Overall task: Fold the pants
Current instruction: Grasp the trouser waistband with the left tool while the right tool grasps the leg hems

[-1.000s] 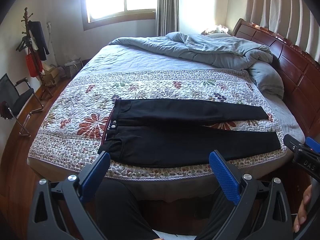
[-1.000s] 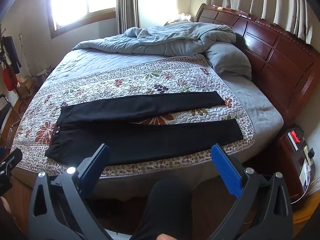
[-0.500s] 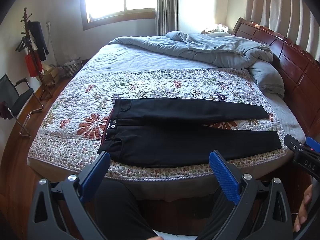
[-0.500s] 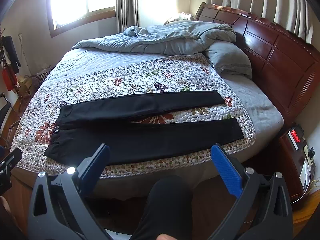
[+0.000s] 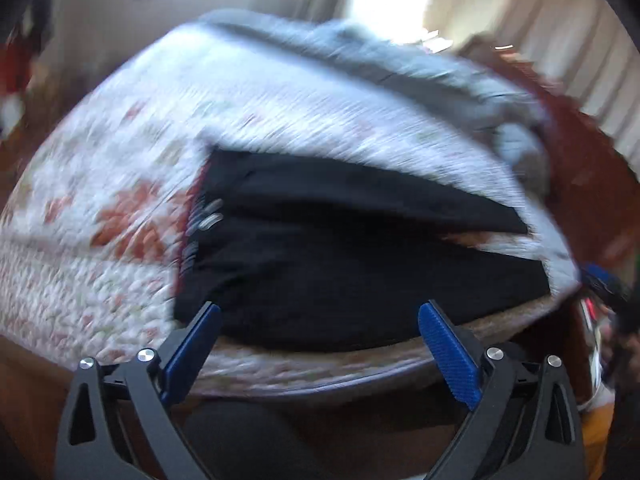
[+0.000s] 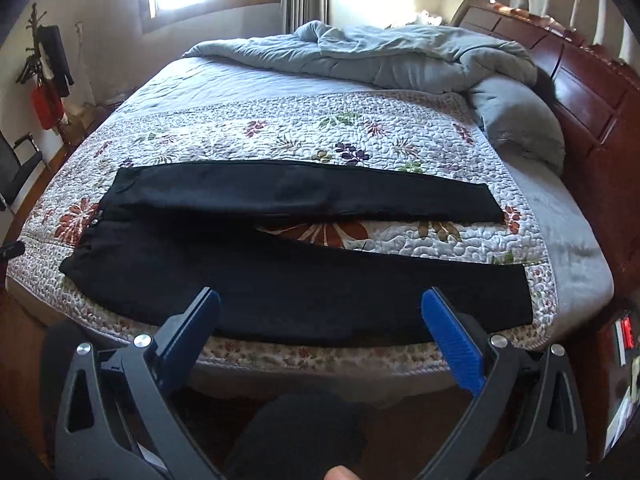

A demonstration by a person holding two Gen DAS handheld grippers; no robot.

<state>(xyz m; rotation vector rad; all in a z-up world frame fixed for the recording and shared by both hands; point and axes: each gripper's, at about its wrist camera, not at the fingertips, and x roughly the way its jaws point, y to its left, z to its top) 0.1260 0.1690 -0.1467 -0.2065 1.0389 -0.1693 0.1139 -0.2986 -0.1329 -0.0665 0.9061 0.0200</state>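
Black pants (image 6: 304, 280) lie flat on the floral quilt (image 6: 280, 128), waistband at the left, both legs stretched to the right with a gap between them. In the left wrist view the pants (image 5: 340, 264) are blurred by motion. My left gripper (image 5: 320, 312) is open, its blue pads hovering over the near edge of the pants by the waist. My right gripper (image 6: 320, 300) is open too, above the near leg at the bed's front edge. Neither gripper holds anything.
A grey duvet (image 6: 392, 56) and pillow (image 6: 520, 120) are heaped at the far right by the dark wooden headboard (image 6: 592, 92). A coat stand (image 6: 44, 68) and a chair (image 6: 20, 164) stand at the left. A person's dark knee (image 6: 304, 428) is below the grippers.
Both grippers have moved forward toward the bed, so the pants look much larger. The left view is now blurred and tilted from fast motion. The pants have not moved.
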